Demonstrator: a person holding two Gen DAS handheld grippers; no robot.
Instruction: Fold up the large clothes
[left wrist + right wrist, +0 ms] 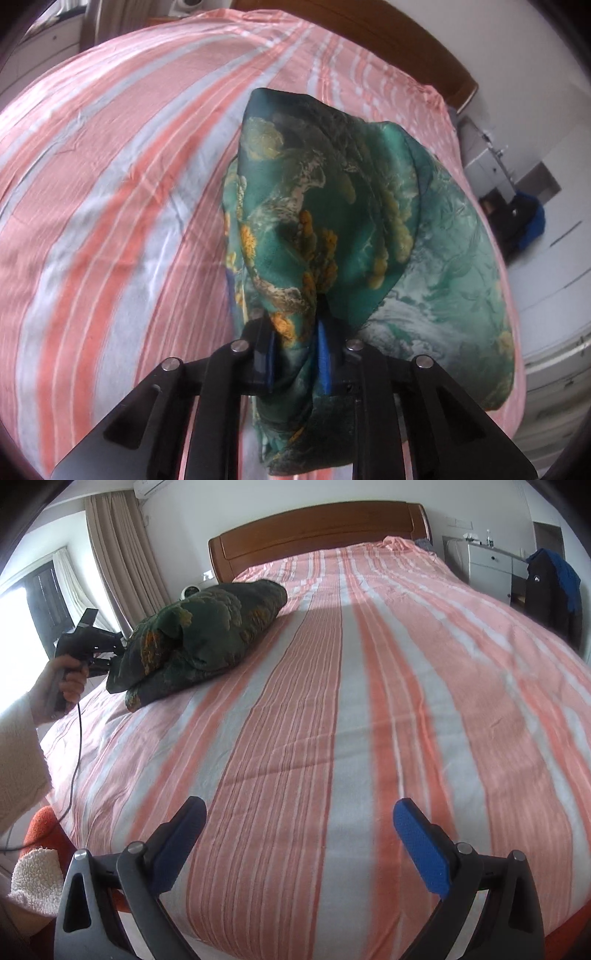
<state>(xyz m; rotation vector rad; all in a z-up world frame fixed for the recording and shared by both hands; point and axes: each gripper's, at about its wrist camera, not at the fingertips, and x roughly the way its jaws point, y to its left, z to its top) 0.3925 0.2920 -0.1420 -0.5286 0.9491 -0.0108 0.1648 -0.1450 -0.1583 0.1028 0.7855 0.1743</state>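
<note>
A green floral garment [325,229] lies bunched on the pink-and-white striped bed [110,184]. My left gripper [295,350] is shut on a fold of its near edge, the cloth pinched between the blue pads. In the right wrist view the same garment [199,631] sits at the bed's left side, with the left gripper [114,646] held by a hand [70,679] at its near end. My right gripper [299,842] hangs open over the near part of the bed [332,701], nothing between its fingers.
A wooden headboard [314,528] stands at the far end. Curtains [118,561] and a window are at the left. A white cabinet [491,565] and a dark jacket [550,590] stand to the right. A cable [75,746] hangs from the left gripper.
</note>
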